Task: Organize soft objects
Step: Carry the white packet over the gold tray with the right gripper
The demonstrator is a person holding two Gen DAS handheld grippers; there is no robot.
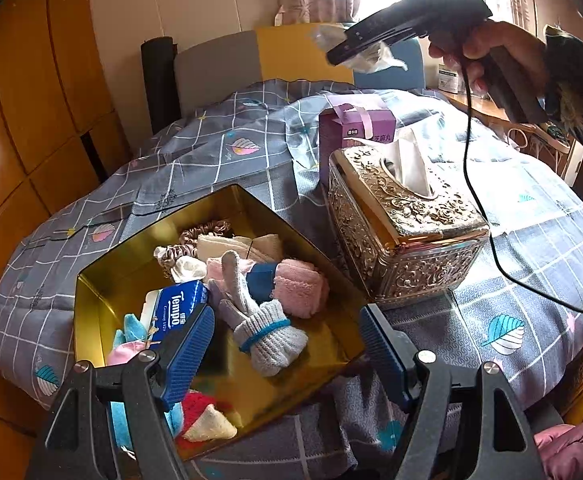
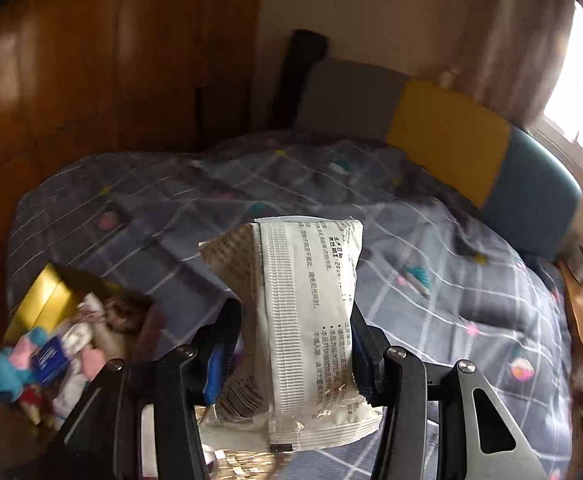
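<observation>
A gold tin box lies open on the bed, holding soft things: a grey knitted glove, a pink towel roll, a Tempo tissue pack, scrunchies and plush toys. My left gripper is open and empty, low over the box's near side. My right gripper is shut on a white wet-wipe packet, held high above the bed; it also shows in the left wrist view. The box shows at the lower left of the right wrist view.
An ornate gold tissue box stands right of the tin, a purple carton behind it. A grey checked quilt covers the bed. Wooden wardrobe at left, headboard behind, a wooden side table at right.
</observation>
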